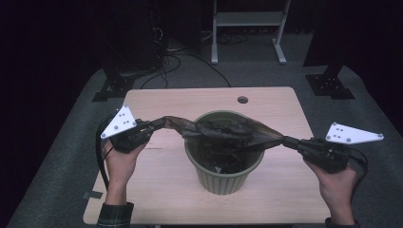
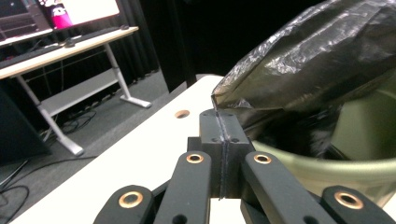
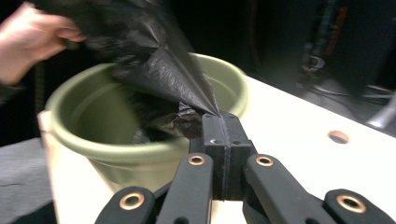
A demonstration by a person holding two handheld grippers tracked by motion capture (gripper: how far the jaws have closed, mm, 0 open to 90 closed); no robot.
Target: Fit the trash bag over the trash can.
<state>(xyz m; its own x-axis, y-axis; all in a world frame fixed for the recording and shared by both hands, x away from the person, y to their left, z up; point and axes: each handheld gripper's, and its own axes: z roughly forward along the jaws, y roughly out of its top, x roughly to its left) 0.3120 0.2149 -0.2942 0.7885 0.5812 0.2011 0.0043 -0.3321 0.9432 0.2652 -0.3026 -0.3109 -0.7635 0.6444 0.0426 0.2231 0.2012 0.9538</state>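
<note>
A green plastic bin (image 1: 223, 178) stands near the middle of the light wooden table (image 1: 166, 171). A thin black bin bag (image 1: 223, 129) is stretched across the bin's mouth, part of it hanging down inside. My left gripper (image 1: 161, 123) is shut on the bag's left edge, left of the bin. My right gripper (image 1: 286, 140) is shut on the bag's right edge, right of the bin. In the left gripper view the closed pads (image 2: 223, 122) pinch the crinkled bag (image 2: 308, 60) above the bin's rim (image 2: 322, 161). Through the right gripper view the bag (image 3: 159, 70) tapers into the closed pads (image 3: 222, 120), over the bin (image 3: 116, 154).
A round grommet hole (image 1: 243, 99) sits near the table's far edge. Beyond the table stand a white desk frame (image 1: 247, 28) and black stand bases (image 1: 114, 85) with cables on grey floor. A hand (image 3: 32, 44) shows at the upper left of the right gripper view.
</note>
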